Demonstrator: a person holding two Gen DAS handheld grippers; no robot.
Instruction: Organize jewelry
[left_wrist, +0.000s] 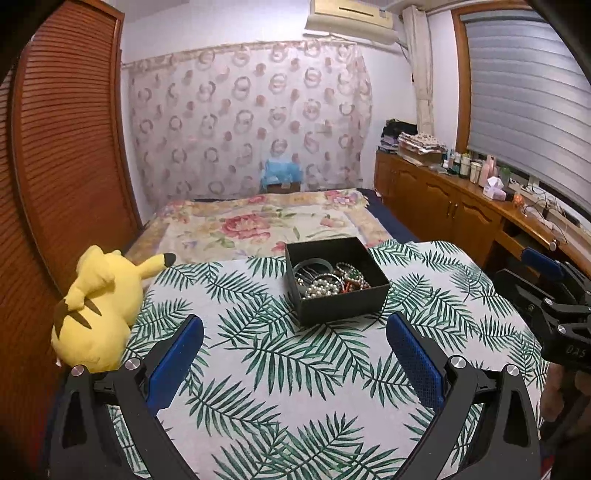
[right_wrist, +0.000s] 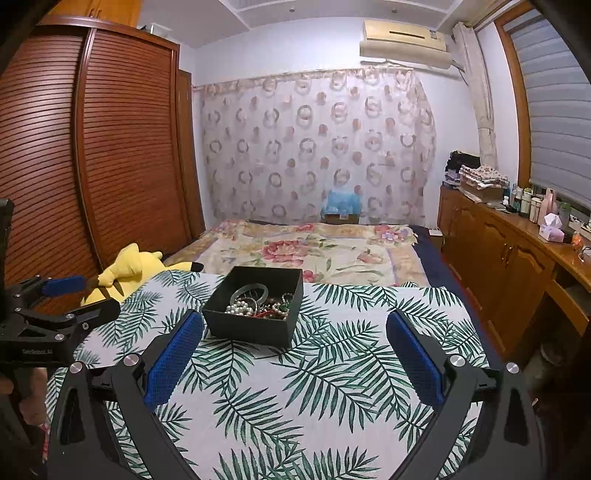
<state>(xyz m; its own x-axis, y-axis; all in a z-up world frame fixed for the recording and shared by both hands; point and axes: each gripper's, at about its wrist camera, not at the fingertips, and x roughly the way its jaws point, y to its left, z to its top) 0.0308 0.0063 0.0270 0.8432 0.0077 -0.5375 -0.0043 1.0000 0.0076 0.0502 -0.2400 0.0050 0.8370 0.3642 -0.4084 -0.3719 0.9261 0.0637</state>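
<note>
A black open box (left_wrist: 345, 308) (right_wrist: 249, 330) stands on the leaf-print cloth (left_wrist: 280, 387) (right_wrist: 314, 398), holding a tangle of jewelry (left_wrist: 328, 282) (right_wrist: 258, 304): pearl strands, bangles, red and green beads. My left gripper (left_wrist: 295, 339) is open and empty, hovering short of the box. My right gripper (right_wrist: 295, 341) is also open wide with nothing between its fingers, the box ahead and a little to its left. Each gripper shows at the edge of the other's view, the right one (left_wrist: 554, 295) and the left one (right_wrist: 55, 306).
A yellow plush toy (left_wrist: 96, 306) (right_wrist: 125, 273) lies at the cloth's left edge. A floral bedspread (left_wrist: 258, 225) stretches behind. A louvred wooden wardrobe (right_wrist: 92, 158) lines the left; a wooden sideboard (right_wrist: 517, 251) with bottles and folded cloth lines the right.
</note>
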